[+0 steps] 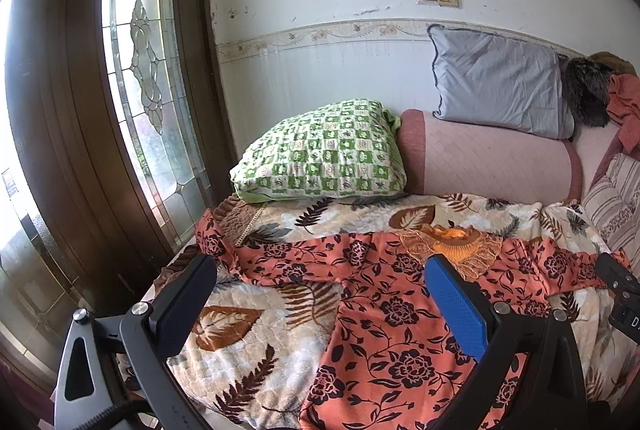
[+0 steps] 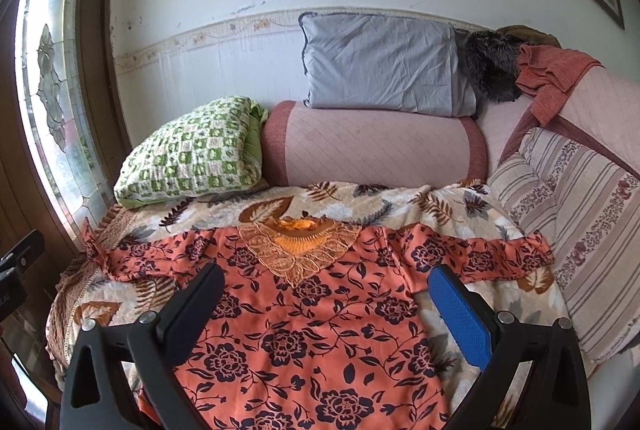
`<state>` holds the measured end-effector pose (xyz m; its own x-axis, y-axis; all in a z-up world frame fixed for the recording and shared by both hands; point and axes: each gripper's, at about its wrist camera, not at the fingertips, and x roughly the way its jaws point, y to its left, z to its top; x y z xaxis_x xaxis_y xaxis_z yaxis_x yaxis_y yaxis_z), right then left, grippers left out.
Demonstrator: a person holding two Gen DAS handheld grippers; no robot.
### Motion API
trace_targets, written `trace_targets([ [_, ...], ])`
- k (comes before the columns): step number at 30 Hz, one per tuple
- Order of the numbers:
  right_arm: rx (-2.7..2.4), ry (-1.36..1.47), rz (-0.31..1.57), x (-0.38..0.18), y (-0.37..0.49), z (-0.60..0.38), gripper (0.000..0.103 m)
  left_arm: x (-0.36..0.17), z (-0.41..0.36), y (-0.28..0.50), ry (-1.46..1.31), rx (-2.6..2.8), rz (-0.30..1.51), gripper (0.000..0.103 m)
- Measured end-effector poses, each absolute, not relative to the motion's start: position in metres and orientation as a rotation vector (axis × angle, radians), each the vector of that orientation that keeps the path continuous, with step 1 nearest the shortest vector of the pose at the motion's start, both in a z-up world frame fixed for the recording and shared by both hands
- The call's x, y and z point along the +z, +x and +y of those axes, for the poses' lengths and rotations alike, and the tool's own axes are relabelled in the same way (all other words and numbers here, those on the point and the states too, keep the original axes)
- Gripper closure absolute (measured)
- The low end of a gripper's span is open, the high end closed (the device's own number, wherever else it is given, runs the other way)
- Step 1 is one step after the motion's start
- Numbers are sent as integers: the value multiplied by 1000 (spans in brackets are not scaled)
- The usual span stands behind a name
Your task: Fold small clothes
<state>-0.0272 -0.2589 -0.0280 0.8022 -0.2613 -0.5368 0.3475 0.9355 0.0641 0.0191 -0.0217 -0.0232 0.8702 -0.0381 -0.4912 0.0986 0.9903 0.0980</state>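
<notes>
Plainly the orange floral-print blouse with dark roses and a lacy gold neckline lies spread face-up on the bed's cream quilted blanket printed with brown leaves, neckline toward the wall and both sleeves stretched out sideways, so the fold looks not yet begun. Both claws are released and hold nothing: the left claw hangs over the blouse's left side, the right claw over its chest, each with jaws spread wide and clear of the cloth. To fold well, I judge the first move should take a sleeve by its cuff and shoulder and lay it flat across the body, pinching only the top layer so the plush blanket is not dragged up with it; the thin fabric will likely slide and wrinkle, so a low, slow carry suits it. The left wrist view shows the left sleeve end bunched and curling at the bed's edge beside the leaded-glass door panel, plus the other tool at its right border. The right wrist view alone shows the right sleeve lying nearly straight toward the striped cushion, and the whole neckline square-on. Beyond sit a green checked pillow, a pink quilted bolster and a grey pillow.
</notes>
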Motion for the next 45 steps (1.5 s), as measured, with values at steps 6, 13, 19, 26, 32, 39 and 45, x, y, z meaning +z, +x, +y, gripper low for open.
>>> trace_targets([
  [6,-335,151,565,-30,-26,-262,0,-27,-32,21,144,-90,523,0],
  [13,-337,160,574,-34,-24,-271,0,-32,-45,24,168,-99,536,0],
  [19,-341,175,589,-41,-19,-281,0,-41,-57,32,191,-104,556,0],
  [26,-343,194,609,-48,-12,-292,0,-48,-67,39,209,-110,571,0],
  [32,-342,196,611,-49,-9,-294,0,-47,-69,40,209,-110,570,0],
  [39,-336,186,610,-50,-8,-290,0,-47,-70,40,205,-107,569,0],
  [45,-334,192,617,-54,-6,-291,0,-56,-71,47,206,-105,584,0],
])
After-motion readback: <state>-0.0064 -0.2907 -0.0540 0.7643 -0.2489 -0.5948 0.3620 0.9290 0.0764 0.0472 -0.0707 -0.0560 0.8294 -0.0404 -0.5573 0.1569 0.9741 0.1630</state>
